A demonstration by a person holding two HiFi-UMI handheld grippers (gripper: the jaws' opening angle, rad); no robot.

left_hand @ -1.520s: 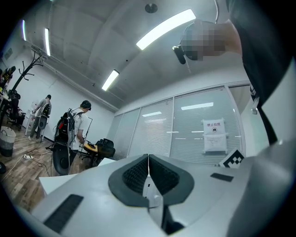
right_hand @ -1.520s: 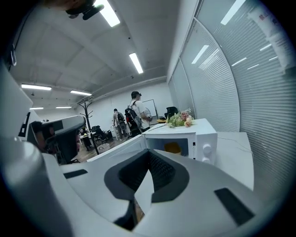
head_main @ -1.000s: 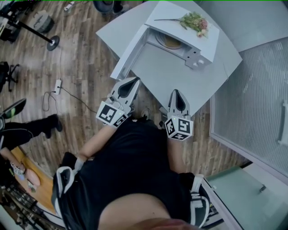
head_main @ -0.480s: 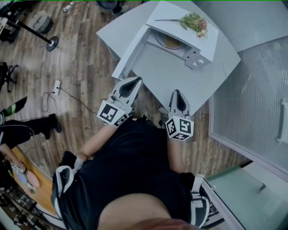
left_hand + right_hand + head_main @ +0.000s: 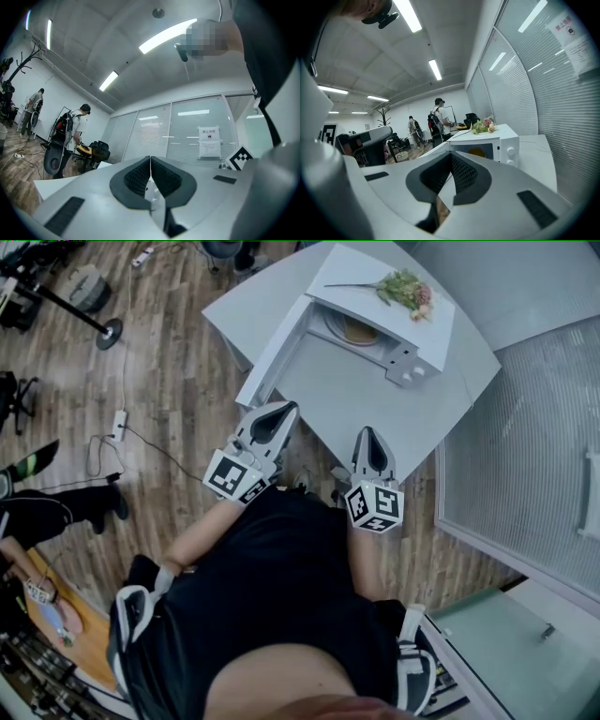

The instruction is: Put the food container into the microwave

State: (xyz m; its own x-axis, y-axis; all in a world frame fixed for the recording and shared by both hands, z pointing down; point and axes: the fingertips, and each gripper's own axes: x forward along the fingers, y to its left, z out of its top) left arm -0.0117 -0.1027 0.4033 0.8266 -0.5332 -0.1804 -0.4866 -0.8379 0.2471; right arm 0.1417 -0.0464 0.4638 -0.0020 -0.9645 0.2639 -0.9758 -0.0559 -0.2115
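Observation:
In the head view a white microwave (image 5: 427,334) stands on the grey table (image 5: 375,404), its door (image 5: 272,348) swung open to the left. Inside it lies a food container (image 5: 357,330) with something orange-brown in it. My left gripper (image 5: 288,408) is at the table's near edge, below the open door, jaws shut and empty. My right gripper (image 5: 367,431) is beside it over the table edge, also shut with nothing in it. The right gripper view looks at the microwave (image 5: 499,140) with the orange container (image 5: 477,152) in its cavity. The left gripper (image 5: 150,159) view looks upward at the ceiling.
A flower sprig (image 5: 403,285) lies on top of the microwave. A glass partition with blinds (image 5: 525,456) runs along the right. A power strip and cable (image 5: 120,418) lie on the wooden floor at left. People (image 5: 438,117) stand far off in the room.
Both grippers stay almost where they were, shut and empty. The head view has shifted slightly, and a person's leg at the far left has moved.

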